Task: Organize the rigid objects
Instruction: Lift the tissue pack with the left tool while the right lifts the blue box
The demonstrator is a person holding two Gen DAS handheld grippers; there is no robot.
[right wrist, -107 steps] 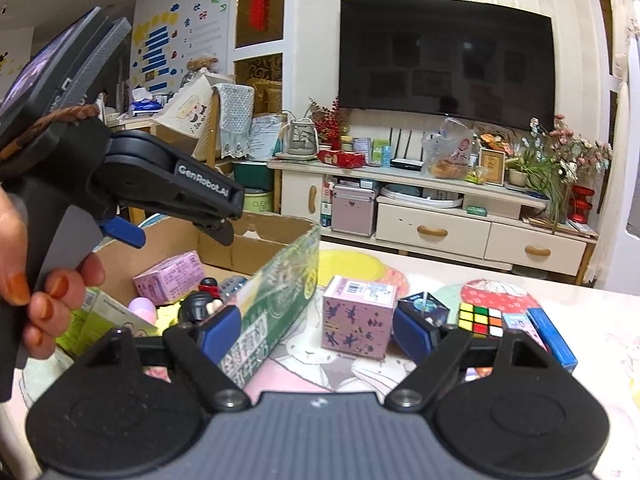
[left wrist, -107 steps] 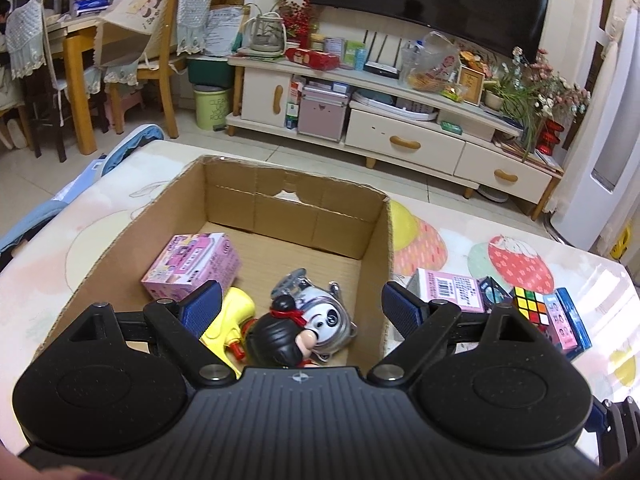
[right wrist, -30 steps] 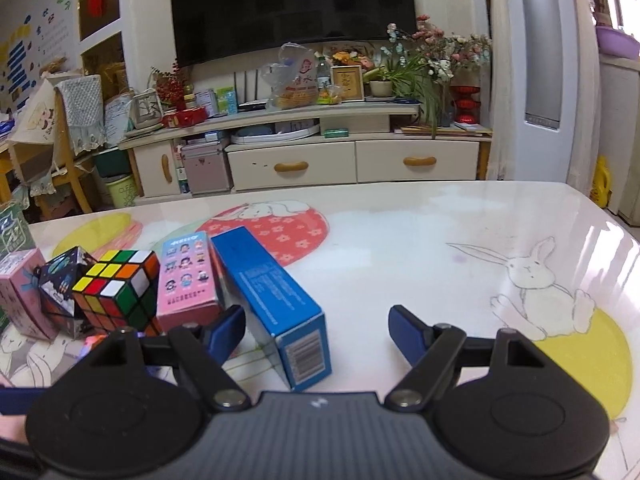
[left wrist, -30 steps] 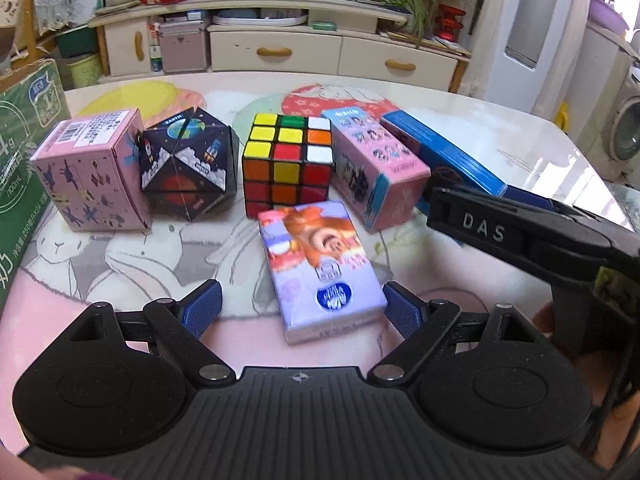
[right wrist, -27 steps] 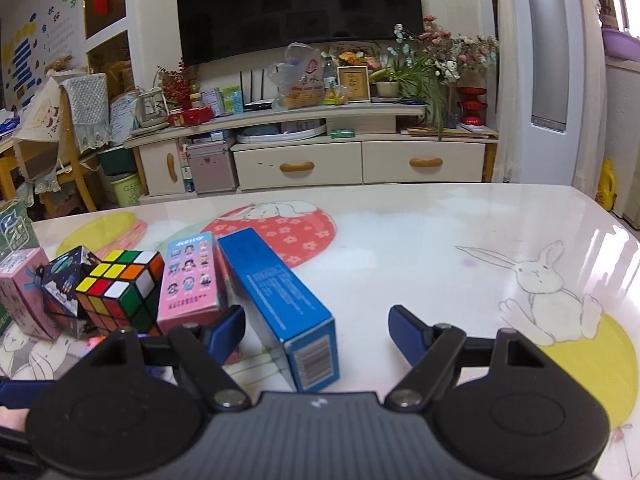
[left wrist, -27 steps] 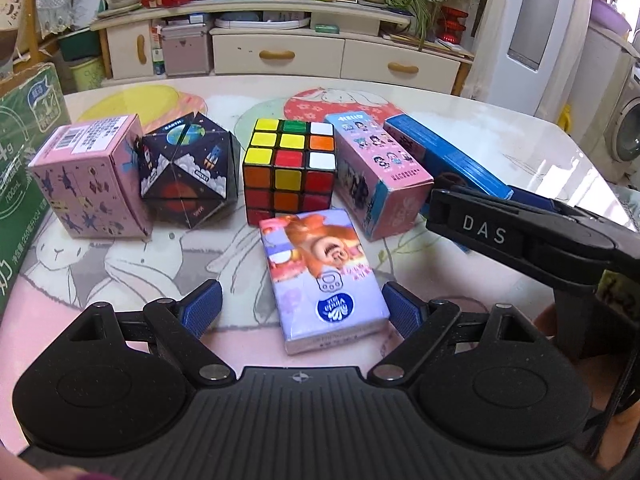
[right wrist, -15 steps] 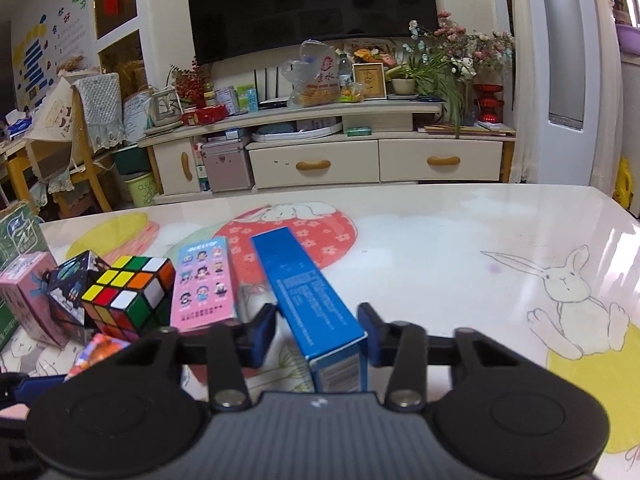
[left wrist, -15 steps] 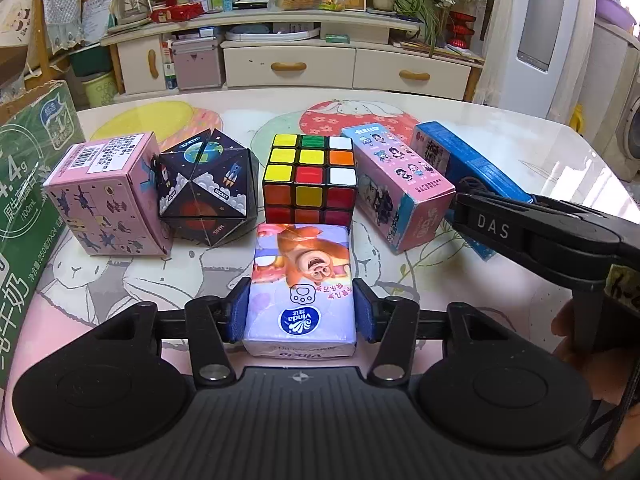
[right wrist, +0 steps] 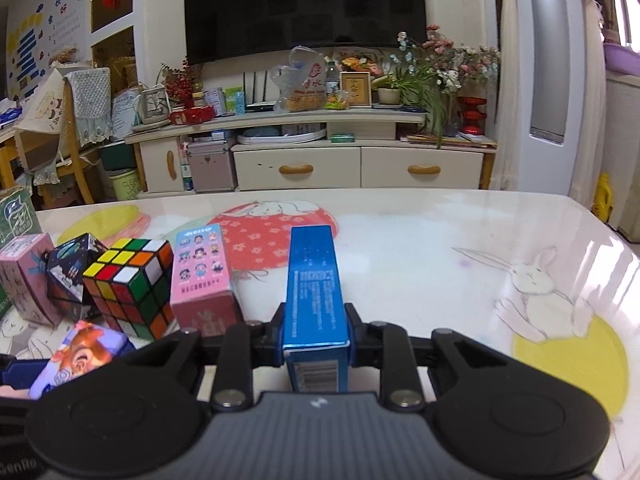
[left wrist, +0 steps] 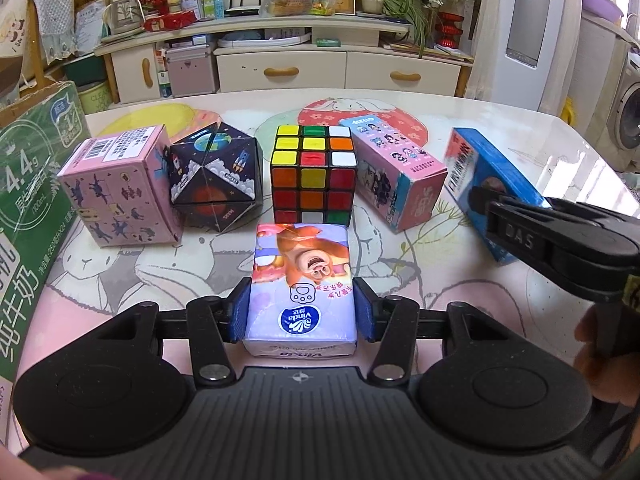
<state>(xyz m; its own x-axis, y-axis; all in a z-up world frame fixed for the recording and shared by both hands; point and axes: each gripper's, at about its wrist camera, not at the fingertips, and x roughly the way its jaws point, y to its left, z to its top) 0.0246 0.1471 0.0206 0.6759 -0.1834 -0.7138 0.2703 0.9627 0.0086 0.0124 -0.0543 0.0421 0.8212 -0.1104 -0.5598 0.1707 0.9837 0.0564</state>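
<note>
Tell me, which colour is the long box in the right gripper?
Blue; the long box shows best in the right wrist view.

This is a home living room. A large dark television point(right wrist: 304, 4) hangs on the wall above a long cream media cabinet point(right wrist: 320, 168) with drawers, its top crowded with potted flowers point(right wrist: 436, 68), a framed picture point(right wrist: 355, 89), a plastic bag of snacks and small packets. At the left stand a wooden chair point(right wrist: 80, 120) with a lace cover and children's stickers on the wall. At the right edge of the left wrist view is what looks like a washing machine point(left wrist: 626, 116). The bench point(right wrist: 420, 240) wears a cartoon rabbit cover.
</note>
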